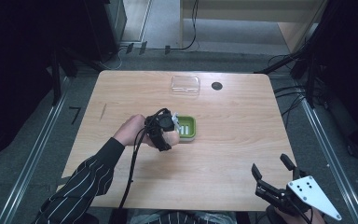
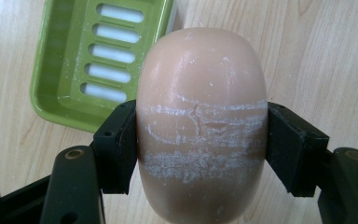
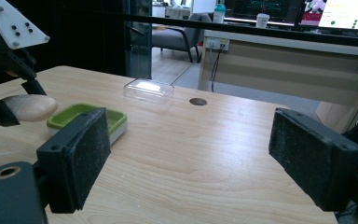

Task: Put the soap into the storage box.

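Left gripper (image 2: 200,149) is pinching the soap bar (image 2: 201,116), lower centre of frame, beside the green soap dish (image 2: 51,93). Right gripper (image 3: 191,163) is sitting with jaws spread, nothing between.

No text, label, brand, number or sign could be read anywhere in the three views. The screens (image 3: 347,13) at the far end of the room, seen from the right gripper view, carried coloured patches too small and blurred to make out as words. The white plate (image 3: 13,24) on the left gripper bore only a few dark dots, no lettering, and the soap (image 2: 201,122) had only whitish scuff marks, no stamped name.
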`<state>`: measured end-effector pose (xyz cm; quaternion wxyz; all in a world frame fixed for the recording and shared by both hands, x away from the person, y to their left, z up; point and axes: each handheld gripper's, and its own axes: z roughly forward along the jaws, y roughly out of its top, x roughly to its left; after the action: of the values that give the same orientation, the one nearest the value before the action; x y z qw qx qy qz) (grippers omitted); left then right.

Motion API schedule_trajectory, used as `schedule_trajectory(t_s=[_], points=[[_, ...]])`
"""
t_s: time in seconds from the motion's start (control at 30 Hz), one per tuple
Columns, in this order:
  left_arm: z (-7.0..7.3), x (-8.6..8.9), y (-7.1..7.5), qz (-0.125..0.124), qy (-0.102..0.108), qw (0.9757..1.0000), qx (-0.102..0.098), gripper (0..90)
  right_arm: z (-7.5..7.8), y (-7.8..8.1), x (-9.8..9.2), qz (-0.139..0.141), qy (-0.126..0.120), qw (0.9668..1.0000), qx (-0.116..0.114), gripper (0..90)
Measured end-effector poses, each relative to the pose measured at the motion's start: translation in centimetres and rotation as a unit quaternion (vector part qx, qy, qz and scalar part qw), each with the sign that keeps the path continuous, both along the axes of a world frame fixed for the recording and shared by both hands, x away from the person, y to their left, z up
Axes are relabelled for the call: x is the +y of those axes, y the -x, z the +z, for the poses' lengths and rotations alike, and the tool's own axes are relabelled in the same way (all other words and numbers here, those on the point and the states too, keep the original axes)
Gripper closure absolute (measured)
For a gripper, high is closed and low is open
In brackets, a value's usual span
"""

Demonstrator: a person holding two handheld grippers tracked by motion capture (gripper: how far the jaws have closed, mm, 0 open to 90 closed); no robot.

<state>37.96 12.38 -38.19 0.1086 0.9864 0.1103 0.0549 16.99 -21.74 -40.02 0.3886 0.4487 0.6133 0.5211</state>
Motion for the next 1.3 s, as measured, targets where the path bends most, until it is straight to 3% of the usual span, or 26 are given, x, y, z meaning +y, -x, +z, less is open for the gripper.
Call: schedule_trajectory(t_s=[0.3,0.8,0.9,0.97,1.3], points=[[0.3,-0.4,-0.5,-0.006,0.003,1.0,-0.005,33.7,0.0,0.0,0.0,0.0,0.0,1.0,0.0,13.2],[0.5,-1.4,-1.7,-0.033,-0.011,0.9993,-0.016,33.7,0.0,0.0,0.0,0.0,0.0,1.0,0.0,13.2],[0.7,-1.7,-2.5,-0.037,-0.01,0.999,-0.024,33.7,0.0,0.0,0.0,0.0,0.0,1.0,0.0,13.2],[0.7,-1.7,-3.0,-0.048,-0.004,0.9987,-0.017,33.7,0.0,0.0,0.0,0.0,-0.001,1.0,0.0,13.2],[0.3,-2.2,-4.9,-0.038,-0.01,0.9991,-0.015,33.7,0.0,0.0,-0.1,-0.001,0.0,1.0,-0.001,13.2]])
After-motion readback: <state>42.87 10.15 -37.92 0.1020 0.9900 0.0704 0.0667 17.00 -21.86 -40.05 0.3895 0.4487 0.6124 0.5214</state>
